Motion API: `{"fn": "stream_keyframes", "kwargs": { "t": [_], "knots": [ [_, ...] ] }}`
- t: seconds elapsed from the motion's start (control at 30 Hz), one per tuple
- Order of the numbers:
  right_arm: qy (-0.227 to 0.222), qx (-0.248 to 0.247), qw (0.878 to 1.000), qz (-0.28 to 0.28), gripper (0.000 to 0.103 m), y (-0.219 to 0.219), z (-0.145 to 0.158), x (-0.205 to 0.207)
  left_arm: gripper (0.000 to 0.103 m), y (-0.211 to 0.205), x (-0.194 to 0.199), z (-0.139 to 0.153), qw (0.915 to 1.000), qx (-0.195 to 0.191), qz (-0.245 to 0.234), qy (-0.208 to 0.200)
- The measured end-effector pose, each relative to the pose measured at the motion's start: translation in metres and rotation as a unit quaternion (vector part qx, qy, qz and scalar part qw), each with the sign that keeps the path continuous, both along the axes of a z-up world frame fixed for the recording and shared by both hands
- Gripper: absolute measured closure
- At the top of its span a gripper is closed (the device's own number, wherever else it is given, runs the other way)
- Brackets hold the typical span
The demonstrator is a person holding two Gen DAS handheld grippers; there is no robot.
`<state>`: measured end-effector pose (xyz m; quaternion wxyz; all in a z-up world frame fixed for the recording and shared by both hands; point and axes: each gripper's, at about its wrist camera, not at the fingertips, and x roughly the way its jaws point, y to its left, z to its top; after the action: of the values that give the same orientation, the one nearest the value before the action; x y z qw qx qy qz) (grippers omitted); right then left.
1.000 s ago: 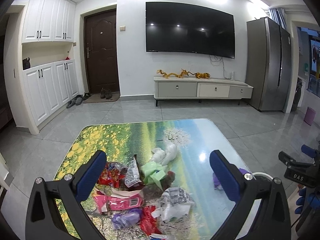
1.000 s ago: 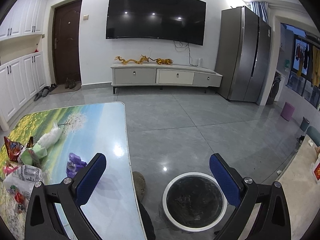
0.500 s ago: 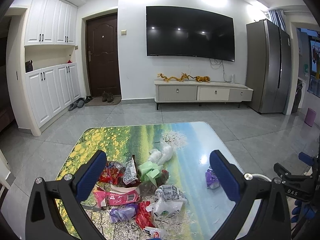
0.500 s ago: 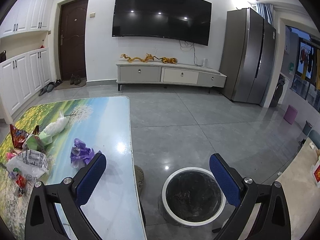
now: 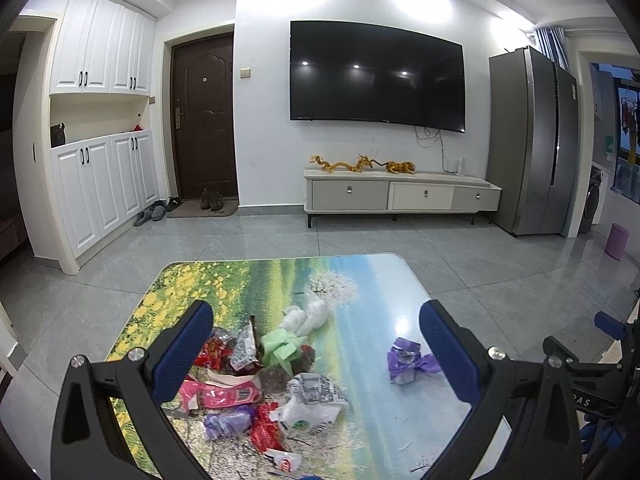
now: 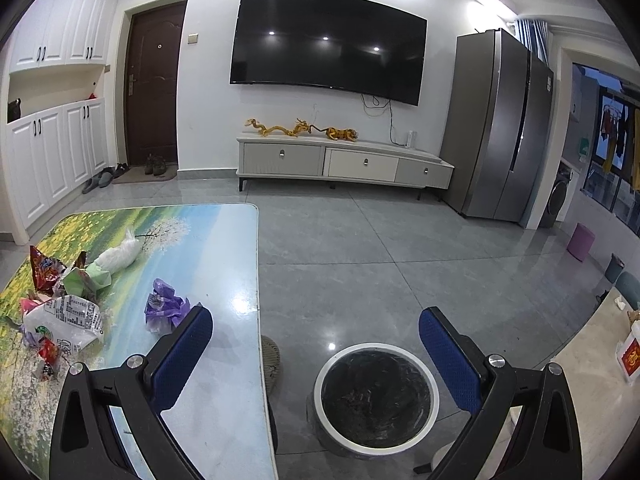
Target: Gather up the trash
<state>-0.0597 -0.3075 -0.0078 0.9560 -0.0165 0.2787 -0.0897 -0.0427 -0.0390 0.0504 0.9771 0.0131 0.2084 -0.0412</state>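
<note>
Since nothing has been picked up yet, both claws are spread wide with nothing between them, which makes sense for the start of a pickup. Taking the purple wrapper (image 5: 408, 360) as the landmark: it sits alone on the desk (image 5: 372, 288), apart from everything else. The main heap of trash (image 5: 256, 376) lies well to its left, a jumble of red snack bags, a pink packet, a green crumpled bit and a white printed bag (image 5: 312, 398) on the heap's side nearest the wrapper. A white plastic bag (image 5: 308, 314) lies beyond the heap, further up the desk.

The left claw (image 5: 316, 356) hovers above the desk with the heap between its pads and the wrapper just inside its right pad. The right claw (image 6: 316, 360) straddles the desk edge: the wrapper is just beyond its left pad, and the bin (image 6: 376, 396) stands on the floor to the wrapper's right, just off the desk edge, black liner open upward.

My guess is the lone wrapper goes first, being closest to the bin and easiest to pinch without dragging neighbours. Crinkly plastic could slip, though.
</note>
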Motion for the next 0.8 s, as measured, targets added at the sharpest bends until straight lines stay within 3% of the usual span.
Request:
{"fn": "stream_keyframes", "kwargs": {
  "t": [0.47, 0.8],
  "knots": [
    [0.009, 0.026, 0.999, -0.037, 0.000, -0.031, -0.018, -0.012, 0.000, -0.018, 0.004, -0.016, 0.9995, 0.006, -0.020, 0.024],
    [0.016, 0.021, 0.999, -0.040, 0.000, -0.025, -0.021, -0.013, 0.000, -0.008, 0.006, -0.022, 0.9992, -0.001, -0.024, 0.033]
  ]
}}
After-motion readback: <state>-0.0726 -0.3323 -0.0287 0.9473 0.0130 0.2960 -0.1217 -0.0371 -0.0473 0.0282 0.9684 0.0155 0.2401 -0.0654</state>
